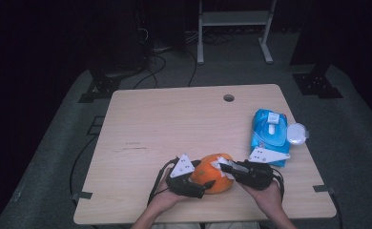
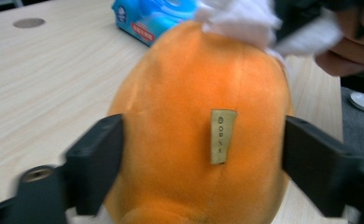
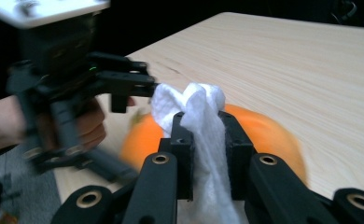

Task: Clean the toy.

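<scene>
An orange plush toy point(image 1: 211, 180) lies near the front edge of the wooden table point(image 1: 174, 119). My left gripper point(image 1: 201, 185) comes at it from the left. In the left gripper view its two black jaws press on the sides of the plush point(image 2: 189, 79), which bears a small tan label point(image 2: 223, 136). My right gripper point(image 1: 228, 168) reaches in from the right, shut on a white wipe point(image 1: 220, 164) that rests on top of the toy. In the right gripper view the wipe point(image 3: 203, 105) is pinched between the jaws of my right gripper point(image 3: 203, 126), over the plush point(image 3: 269, 135).
A blue pack of wipes point(image 1: 269, 136) lies at the right edge of the table, with a white round lid point(image 1: 297, 134) beside it. A cable hole point(image 1: 228, 98) is at the far side. Dark floor, cables and a white frame lie beyond.
</scene>
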The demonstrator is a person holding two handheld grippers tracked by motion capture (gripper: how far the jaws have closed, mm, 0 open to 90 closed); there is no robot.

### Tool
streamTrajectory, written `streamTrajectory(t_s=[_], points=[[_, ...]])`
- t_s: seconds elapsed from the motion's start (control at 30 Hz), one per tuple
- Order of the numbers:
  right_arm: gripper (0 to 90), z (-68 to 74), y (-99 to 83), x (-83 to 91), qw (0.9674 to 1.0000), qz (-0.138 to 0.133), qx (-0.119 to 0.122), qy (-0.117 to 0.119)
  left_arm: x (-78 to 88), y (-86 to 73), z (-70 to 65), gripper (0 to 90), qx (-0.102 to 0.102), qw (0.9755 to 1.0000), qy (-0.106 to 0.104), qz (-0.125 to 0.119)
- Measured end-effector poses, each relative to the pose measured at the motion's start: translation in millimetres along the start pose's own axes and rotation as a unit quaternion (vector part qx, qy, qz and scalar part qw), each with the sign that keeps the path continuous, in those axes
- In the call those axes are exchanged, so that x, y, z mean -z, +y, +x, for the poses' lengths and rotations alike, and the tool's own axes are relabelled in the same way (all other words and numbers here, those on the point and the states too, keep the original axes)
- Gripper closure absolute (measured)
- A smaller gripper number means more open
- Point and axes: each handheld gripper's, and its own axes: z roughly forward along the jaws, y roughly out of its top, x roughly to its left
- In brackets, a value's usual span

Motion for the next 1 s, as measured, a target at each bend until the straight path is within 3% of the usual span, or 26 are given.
streamTrajectory(t_s=[0.07,0.13,0.23,0.3,0.37,0.4,0.53,0.57,0.67,0.8,0.87,1.0], points=[[77.5,5.7,2.4,-0.1,0.9998,-0.003,0.007,0.018,2.1,0.0,0.9,27.9,0.009,0.9999,-0.005,-0.005],[77.5,9.2,4.1,-2.2,0.9996,0.004,0.028,0.007,4.9,2.1,-0.7,33.3,0.0,0.9999,-0.01,-0.004],[77.3,-3.1,1.4,-0.9,1.0,-0.002,0.004,-0.002,10.8,7.0,-0.5,36.4,0.001,0.9997,-0.02,-0.013],[77.3,-9.3,-1.5,1.0,0.9999,-0.002,-0.013,-0.004,14.6,10.2,-0.3,36.4,0.004,0.9995,-0.025,-0.021],[77.3,-7.0,-2.8,-0.8,0.9999,0.006,-0.003,-0.011,13.0,9.0,0.3,33.6,0.003,0.9996,-0.023,-0.014],[77.4,-6.5,-3.6,-2.9,0.9998,0.011,0.002,-0.014,11.8,7.7,0.9,30.5,0.004,0.9997,-0.02,-0.012],[77.3,-18.2,-9.8,-6.9,0.9996,0.013,-0.019,-0.015,11.5,7.2,5.5,18.8,0.016,0.9992,-0.035,-0.011],[77.2,-21.9,-10.9,-6.0,0.9994,0.012,-0.026,-0.018,11.1,5.0,7.3,18.5,0.019,0.9987,-0.046,-0.009],[77.4,-25.7,-10.9,-5.2,0.9992,0.013,-0.036,-0.015,7.7,-1.2,8.7,19.5,0.012,0.999,-0.043,-0.005],[77.6,-9.2,-4.0,-6.9,0.9998,0.004,-0.018,0.009,7.7,-4.2,9.1,23.0,0.012,0.9992,-0.038,-0.003],[77.5,-4.2,-2.1,-8.4,1.0,0.006,-0.003,0.005,8.6,-3.8,9.4,23.7,0.008,0.9993,-0.036,0.0],[77.5,-24.3,-7.0,-7.6,0.9996,0.011,-0.026,-0.01,8.5,-4.3,10.2,24.5,0.01,0.9993,-0.037,-0.003]])
